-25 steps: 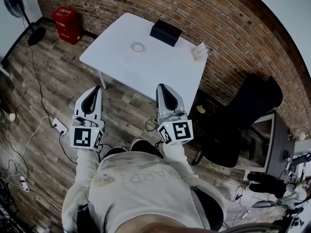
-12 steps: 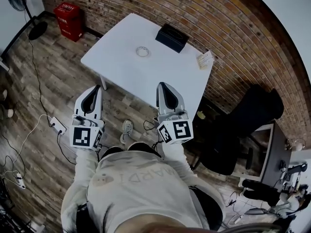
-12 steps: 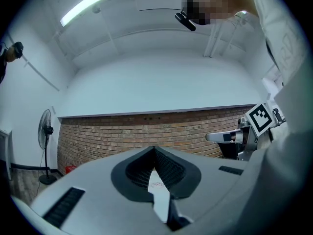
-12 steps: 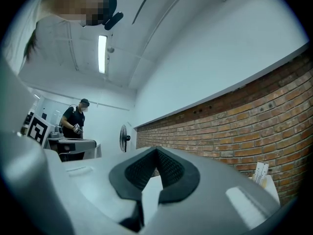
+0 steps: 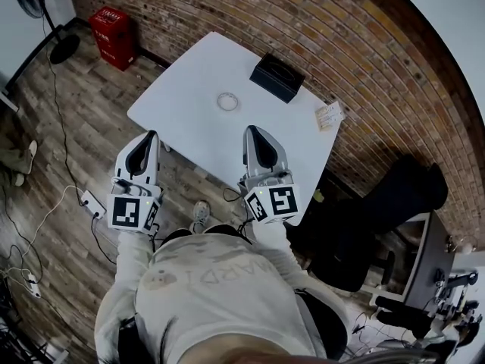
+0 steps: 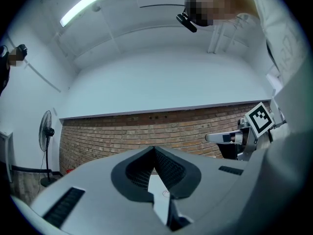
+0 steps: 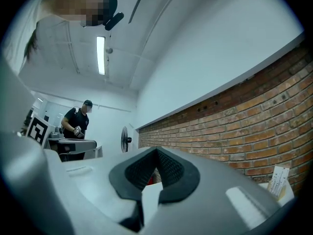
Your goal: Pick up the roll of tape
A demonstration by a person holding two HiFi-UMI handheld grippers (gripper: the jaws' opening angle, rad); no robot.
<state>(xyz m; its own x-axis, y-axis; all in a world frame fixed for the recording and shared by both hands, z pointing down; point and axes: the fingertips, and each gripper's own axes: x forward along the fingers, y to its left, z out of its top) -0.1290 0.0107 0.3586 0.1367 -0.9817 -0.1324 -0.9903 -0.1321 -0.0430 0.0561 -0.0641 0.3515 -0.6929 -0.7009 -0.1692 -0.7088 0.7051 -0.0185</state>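
Note:
The roll of tape point(image 5: 228, 101), a small clear ring, lies flat near the middle of the white table point(image 5: 189, 120) in the head view. My left gripper point(image 5: 149, 136) hangs over the wooden floor, short of the table's near left edge. The right gripper point(image 5: 251, 130) reaches just over the table's near edge, below and right of the tape. Both point toward the table and touch nothing. In each gripper view the jaws meet at the tip, left gripper point(image 6: 154, 149) and right gripper point(image 7: 157, 151), with nothing between them.
A black box point(image 5: 277, 77) and a small paper card point(image 5: 330, 115) sit at the table's far side by the brick wall. A red bin point(image 5: 114, 35) and a fan point(image 5: 42, 10) stand to the left, a black chair point(image 5: 379, 218) to the right. Cables and a power strip point(image 5: 92, 199) lie on the floor.
The table and tape have come nearer in the head view as the person walks up. Both grippers keep the same pose, shut.

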